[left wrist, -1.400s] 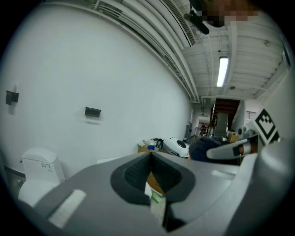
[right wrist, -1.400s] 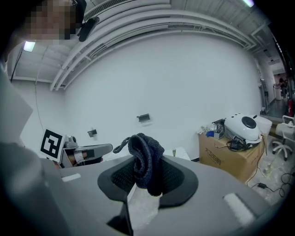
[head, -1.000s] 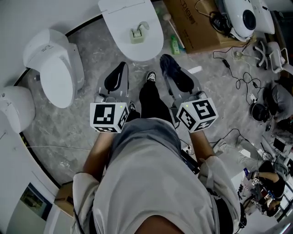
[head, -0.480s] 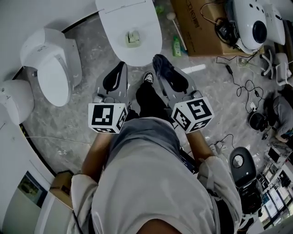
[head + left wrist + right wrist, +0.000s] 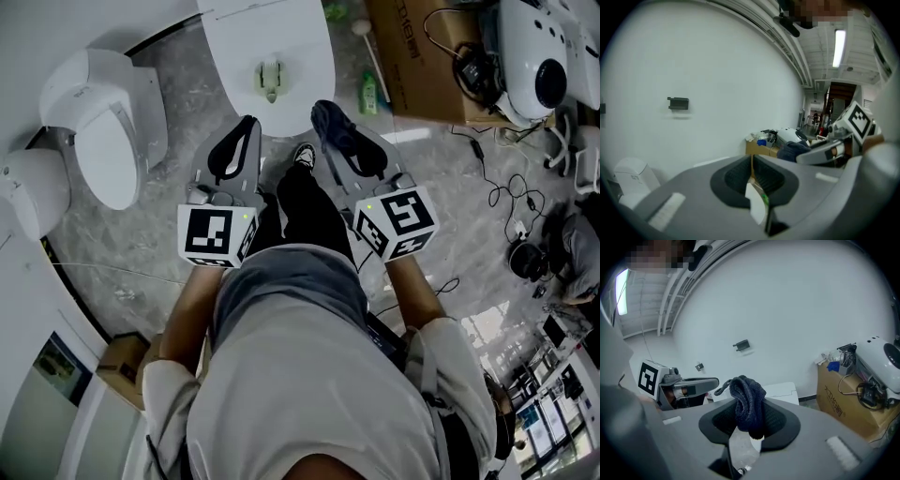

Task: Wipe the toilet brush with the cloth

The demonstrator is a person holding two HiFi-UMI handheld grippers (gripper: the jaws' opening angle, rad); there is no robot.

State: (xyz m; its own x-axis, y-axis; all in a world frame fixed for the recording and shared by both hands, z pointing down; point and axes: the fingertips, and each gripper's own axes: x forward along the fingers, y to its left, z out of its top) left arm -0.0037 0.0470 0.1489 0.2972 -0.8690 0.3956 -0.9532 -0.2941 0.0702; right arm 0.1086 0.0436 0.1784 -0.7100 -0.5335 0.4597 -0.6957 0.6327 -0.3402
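Observation:
A pale green brush (image 5: 270, 80) lies on the closed lid of a white toilet (image 5: 300, 37) straight ahead in the head view. My right gripper (image 5: 325, 114) is shut on a dark blue cloth (image 5: 337, 128); in the right gripper view the cloth (image 5: 747, 401) hangs bunched between the jaws of the right gripper (image 5: 749, 420). My left gripper (image 5: 247, 124) is shut and holds nothing, its tips level with the toilet's front edge. In the left gripper view the left gripper (image 5: 751, 161) has its pads together.
A second toilet (image 5: 103, 122) stands to the left by the curved wall. Right of the toilet lie a long-handled brush (image 5: 370, 45), a green bottle (image 5: 371, 91), a cardboard box (image 5: 422, 56), a white machine (image 5: 544, 66) and cables (image 5: 506, 187). My shoe (image 5: 305, 155) shows between the grippers.
Both grippers have come closer to the toilet; their tips now reach its front edge. The cloth stays held in the right gripper.

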